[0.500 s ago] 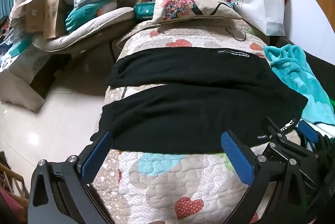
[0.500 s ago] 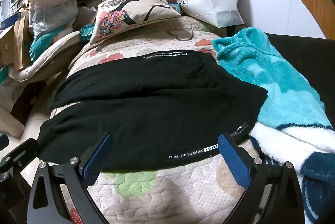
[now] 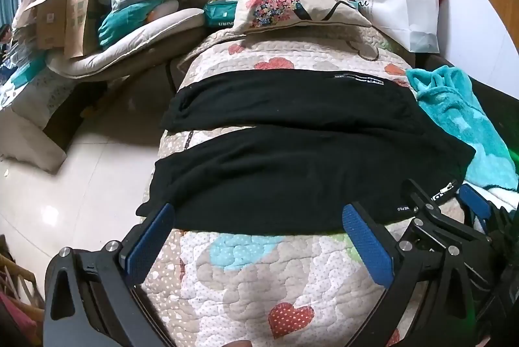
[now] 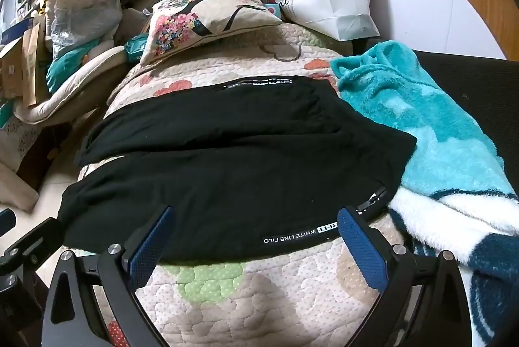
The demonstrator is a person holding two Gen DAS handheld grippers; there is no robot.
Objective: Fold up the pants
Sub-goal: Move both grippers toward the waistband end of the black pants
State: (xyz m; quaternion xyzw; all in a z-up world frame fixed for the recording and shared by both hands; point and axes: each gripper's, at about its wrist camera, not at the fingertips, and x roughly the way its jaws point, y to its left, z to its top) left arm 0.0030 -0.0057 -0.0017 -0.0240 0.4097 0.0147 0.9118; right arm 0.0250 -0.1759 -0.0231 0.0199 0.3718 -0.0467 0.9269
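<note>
Both views sit slightly nearer the black pants (image 3: 292,185) spread across the quilted bed (image 3: 259,282) than before, and with the left gripper (image 3: 259,236) and right gripper (image 4: 253,233) wide open and empty at the near hem, a shallow bite could catch only one layer.

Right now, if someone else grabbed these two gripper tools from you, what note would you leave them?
Left gripper: open, holding nothing, at the near edge of the black pants.
Right gripper: open, holding nothing, at the same edge nearer the waistband.
The pants lie flat across the heart-patterned quilt, legs apart, waist beside the teal fleece blanket.
Done: pants spread out.
Left: every fold.
</note>
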